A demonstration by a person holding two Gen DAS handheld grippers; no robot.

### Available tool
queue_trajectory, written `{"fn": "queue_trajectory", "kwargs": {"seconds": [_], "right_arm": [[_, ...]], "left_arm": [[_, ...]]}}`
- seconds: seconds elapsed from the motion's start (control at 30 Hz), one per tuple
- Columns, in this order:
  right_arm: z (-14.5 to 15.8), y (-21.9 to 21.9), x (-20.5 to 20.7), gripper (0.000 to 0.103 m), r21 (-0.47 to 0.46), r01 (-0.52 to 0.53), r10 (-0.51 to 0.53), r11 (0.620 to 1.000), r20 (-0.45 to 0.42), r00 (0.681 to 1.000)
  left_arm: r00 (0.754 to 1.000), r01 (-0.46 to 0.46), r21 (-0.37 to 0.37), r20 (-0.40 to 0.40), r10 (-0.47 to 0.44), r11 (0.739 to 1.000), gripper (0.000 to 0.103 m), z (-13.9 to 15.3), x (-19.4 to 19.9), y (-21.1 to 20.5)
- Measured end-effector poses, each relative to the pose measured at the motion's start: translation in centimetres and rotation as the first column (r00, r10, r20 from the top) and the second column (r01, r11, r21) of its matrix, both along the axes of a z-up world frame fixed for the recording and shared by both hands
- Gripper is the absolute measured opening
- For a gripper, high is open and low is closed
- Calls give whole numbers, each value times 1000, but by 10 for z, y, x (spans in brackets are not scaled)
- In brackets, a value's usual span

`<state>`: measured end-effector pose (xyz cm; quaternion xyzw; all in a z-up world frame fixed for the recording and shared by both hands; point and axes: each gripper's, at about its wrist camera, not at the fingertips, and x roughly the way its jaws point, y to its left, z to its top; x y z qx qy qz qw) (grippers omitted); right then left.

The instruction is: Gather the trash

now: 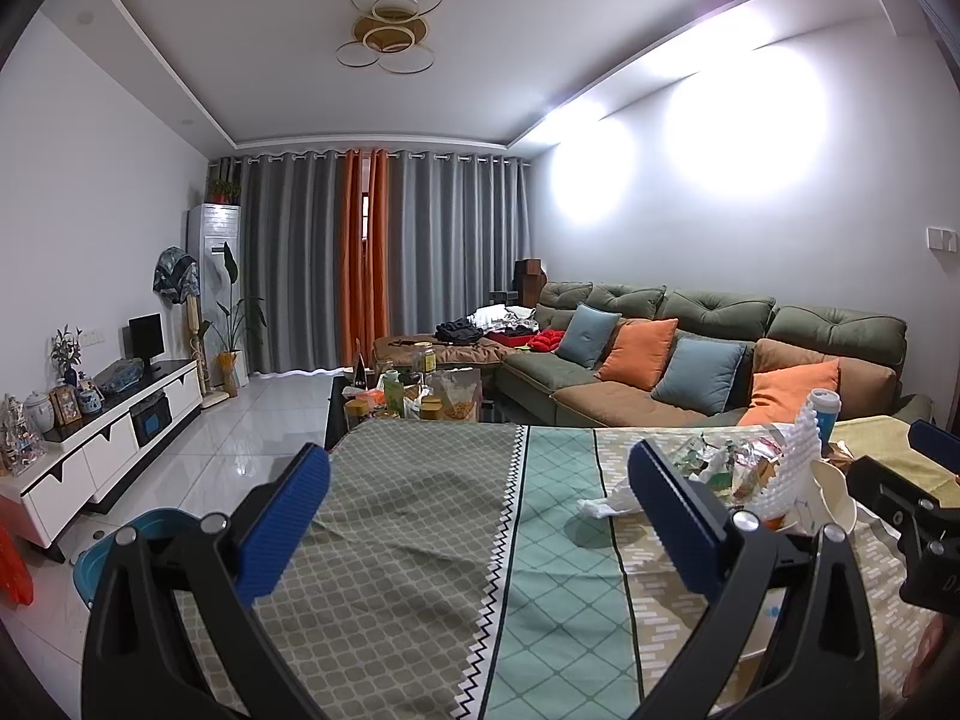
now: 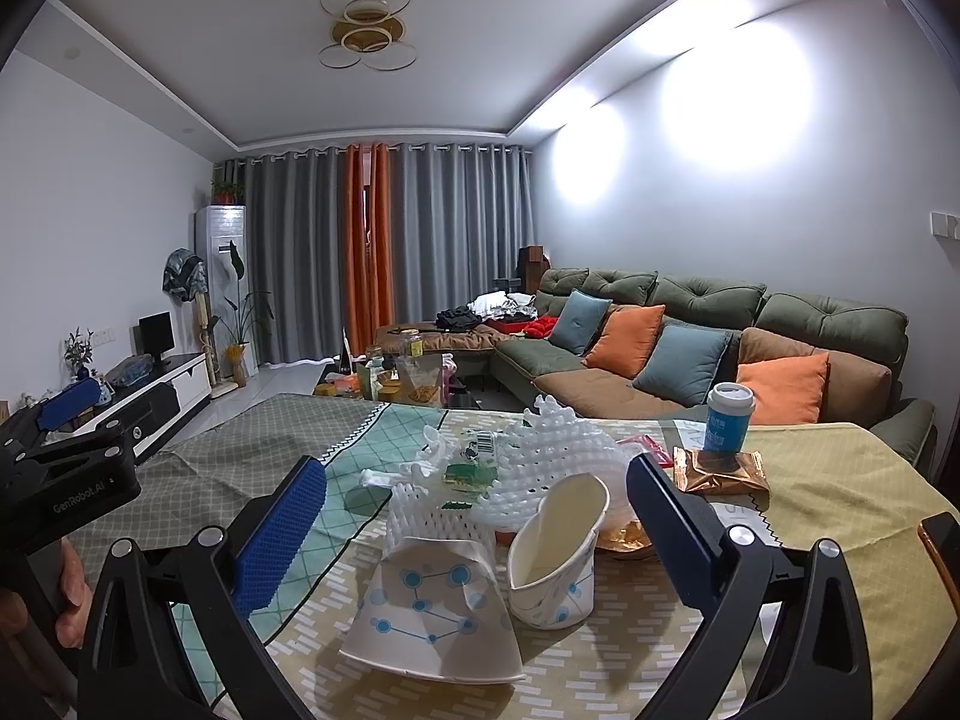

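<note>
In the right wrist view, a heap of trash lies on the patterned tablecloth (image 2: 840,480). It holds a crushed paper cup (image 2: 432,606), a second tipped paper cup (image 2: 558,552), white foam netting (image 2: 540,462) and a gold wrapper (image 2: 720,471). My right gripper (image 2: 480,531) stands open just short of the cups, which lie between its fingers' lines. My left gripper (image 1: 480,516) is open over bare cloth, left of the same trash pile (image 1: 750,468). Nothing is held in either one.
A blue-and-white lidded cup (image 2: 729,420) stands behind the wrapper. A dark phone (image 2: 942,540) lies at the table's right edge. A blue bin (image 1: 138,546) sits on the floor left of the table. Beyond are a cluttered coffee table (image 1: 408,396) and a sofa (image 1: 690,360).
</note>
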<state>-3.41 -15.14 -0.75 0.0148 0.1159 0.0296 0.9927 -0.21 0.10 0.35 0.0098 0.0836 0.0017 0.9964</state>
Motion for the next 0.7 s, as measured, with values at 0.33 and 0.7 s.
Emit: {"fn": "queue_trajectory", "kwargs": {"seconds": [0.33, 0.7], "right_arm": [[0, 0, -1, 100, 2, 1, -1, 1000, -2, 1000], [0, -1, -1, 100, 4, 1, -1, 1000, -3, 1000]], "left_arm": [[1000, 1, 0, 0, -1, 1000, 100, 0, 0, 1], [1000, 1, -1, 4, -1, 1000, 100, -1, 2, 0]]}}
